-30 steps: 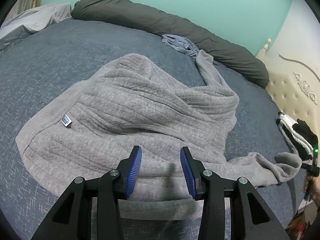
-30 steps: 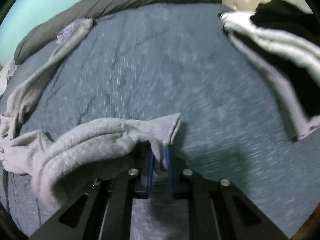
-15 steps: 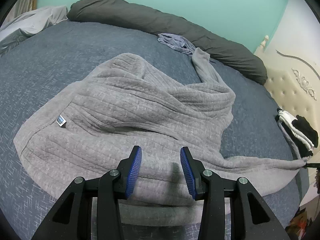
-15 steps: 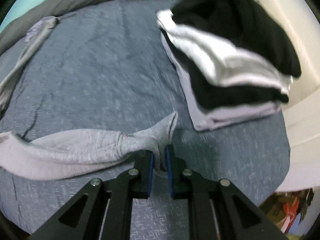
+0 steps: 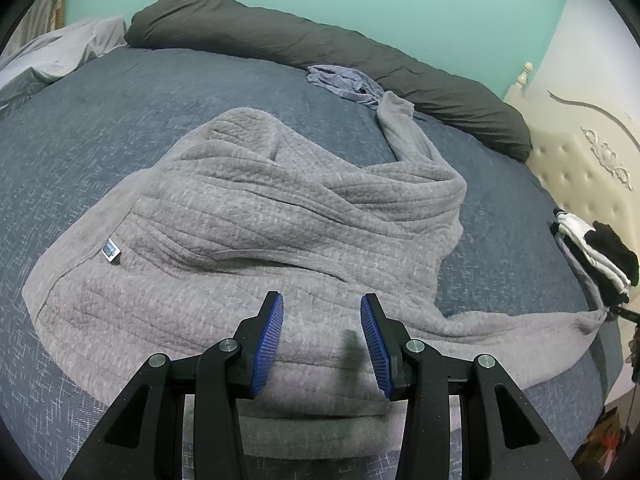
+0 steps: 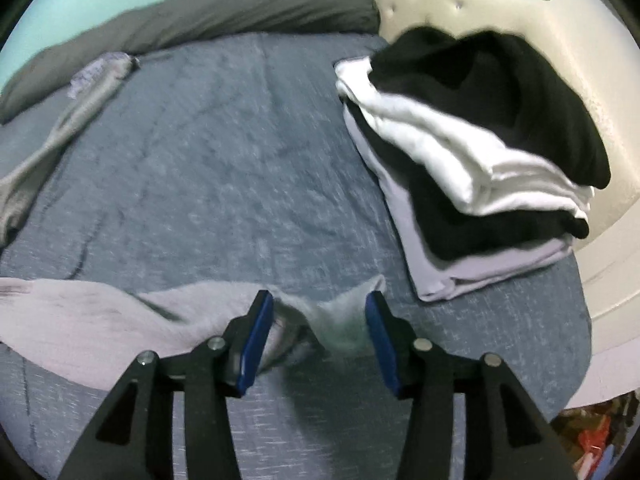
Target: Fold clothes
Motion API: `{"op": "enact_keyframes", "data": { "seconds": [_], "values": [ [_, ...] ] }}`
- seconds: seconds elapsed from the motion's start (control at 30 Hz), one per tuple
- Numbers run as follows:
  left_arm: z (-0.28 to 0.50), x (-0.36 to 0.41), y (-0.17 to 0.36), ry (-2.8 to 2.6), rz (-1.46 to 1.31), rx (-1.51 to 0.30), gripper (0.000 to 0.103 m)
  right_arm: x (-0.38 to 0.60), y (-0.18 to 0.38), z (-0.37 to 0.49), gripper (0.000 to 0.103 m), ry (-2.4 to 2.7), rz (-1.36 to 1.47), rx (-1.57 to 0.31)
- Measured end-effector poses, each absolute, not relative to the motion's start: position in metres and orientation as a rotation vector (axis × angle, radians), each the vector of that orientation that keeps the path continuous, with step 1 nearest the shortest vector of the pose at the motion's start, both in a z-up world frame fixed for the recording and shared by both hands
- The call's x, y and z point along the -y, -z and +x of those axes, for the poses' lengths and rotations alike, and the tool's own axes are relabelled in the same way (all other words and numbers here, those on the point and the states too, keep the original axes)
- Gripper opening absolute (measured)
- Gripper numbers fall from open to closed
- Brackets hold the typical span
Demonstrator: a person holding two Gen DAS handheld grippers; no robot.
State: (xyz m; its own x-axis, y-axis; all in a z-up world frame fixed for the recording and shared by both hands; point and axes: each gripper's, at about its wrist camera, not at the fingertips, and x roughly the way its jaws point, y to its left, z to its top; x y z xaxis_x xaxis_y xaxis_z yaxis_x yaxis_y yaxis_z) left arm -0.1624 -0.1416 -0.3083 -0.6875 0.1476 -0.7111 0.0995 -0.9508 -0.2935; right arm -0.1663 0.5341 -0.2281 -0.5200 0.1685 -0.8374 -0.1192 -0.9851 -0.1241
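The grey sweater lies rumpled across the middle of the blue bedspread in the left wrist view. One sleeve stretches flat toward the right edge; the other runs to the upper right. The left gripper hangs over the hem, jaws spread, nothing between them. The right gripper is opening, the sleeve cuff loose between its pads, pointing at the folded stack.
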Motion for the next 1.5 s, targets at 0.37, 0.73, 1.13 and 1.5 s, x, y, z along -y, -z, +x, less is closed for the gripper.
{"op": "enact_keyframes", "data": {
  "seconds": [0.37,0.73,1.13,1.5],
  "values": [
    [-0.159,0.145,0.310,-2.825,-1.240,0.485,0.044,-0.448,0.263,-0.175,0.049,-2.860,-1.748,0.253],
    [-0.146,0.161,0.311,-2.836,-1.245,0.494,0.049,-0.427,0.333,-0.240,0.049,-2.646,-1.807,0.233],
    [-0.121,0.193,0.300,-2.887,-1.217,0.562,0.054,-0.374,0.297,-0.253,0.046,-2.840,-1.612,0.046],
    [-0.082,0.217,0.311,-2.929,-1.290,0.664,0.058,-0.188,0.314,-0.207,0.058,-3.196,-1.963,0.179]
  ]
}}
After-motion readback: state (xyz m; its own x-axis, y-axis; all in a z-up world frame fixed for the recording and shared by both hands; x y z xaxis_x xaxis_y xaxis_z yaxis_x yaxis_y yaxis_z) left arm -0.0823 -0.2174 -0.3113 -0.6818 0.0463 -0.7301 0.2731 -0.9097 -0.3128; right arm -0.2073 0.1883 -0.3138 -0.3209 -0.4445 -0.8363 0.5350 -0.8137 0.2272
